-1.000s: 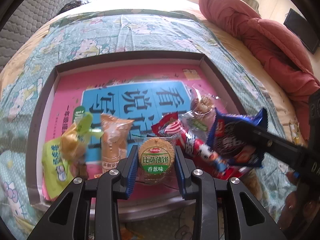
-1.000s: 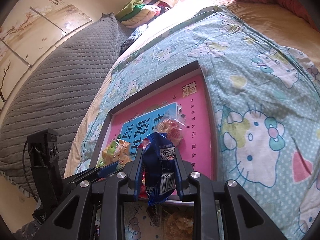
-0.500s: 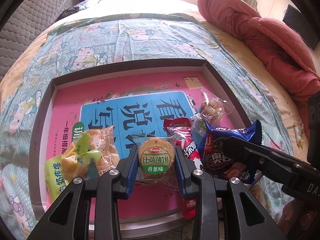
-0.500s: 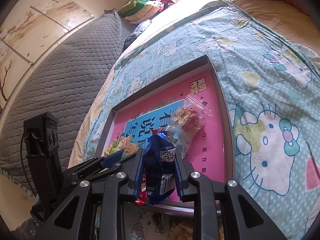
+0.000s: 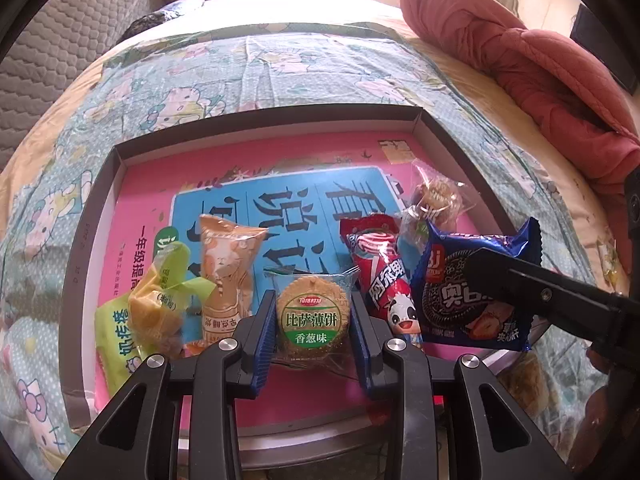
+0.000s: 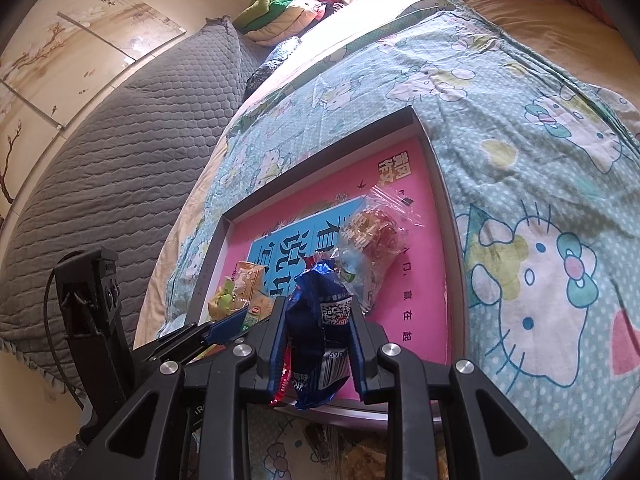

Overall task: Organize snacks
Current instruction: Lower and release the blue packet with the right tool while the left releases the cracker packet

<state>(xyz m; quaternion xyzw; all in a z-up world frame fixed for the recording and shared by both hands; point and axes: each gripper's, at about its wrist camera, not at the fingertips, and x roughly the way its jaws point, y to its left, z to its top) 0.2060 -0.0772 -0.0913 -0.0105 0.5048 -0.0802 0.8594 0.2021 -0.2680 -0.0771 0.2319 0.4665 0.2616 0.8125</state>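
A shallow box lid with a pink and blue printed floor [image 5: 280, 168] lies on the bed. My left gripper [image 5: 314, 316] is shut on a round cracker pack with a green label [image 5: 313, 316], low over the lid's near edge. My right gripper [image 6: 320, 328] is shut on a blue cookie pack [image 6: 320, 320], also seen in the left wrist view [image 5: 472, 292], held at the lid's near right. In the lid lie a green pack [image 5: 120, 340], a yellow cake [image 5: 160, 300], an orange pack [image 5: 226, 276], a red pack [image 5: 380, 272] and a clear bag of sweets [image 5: 436, 204].
A Hello Kitty sheet [image 6: 540, 240] covers the bed around the lid. A red quilt [image 5: 540, 72] lies at the far right. A grey quilted headboard [image 6: 120, 152] stands to the left. More snack wrappers lie on the sheet near the lid's front edge [image 6: 380, 456].
Both grippers have moved forward over the lid with their packs held. The yellow cake and orange pack now lie settled at the near left.
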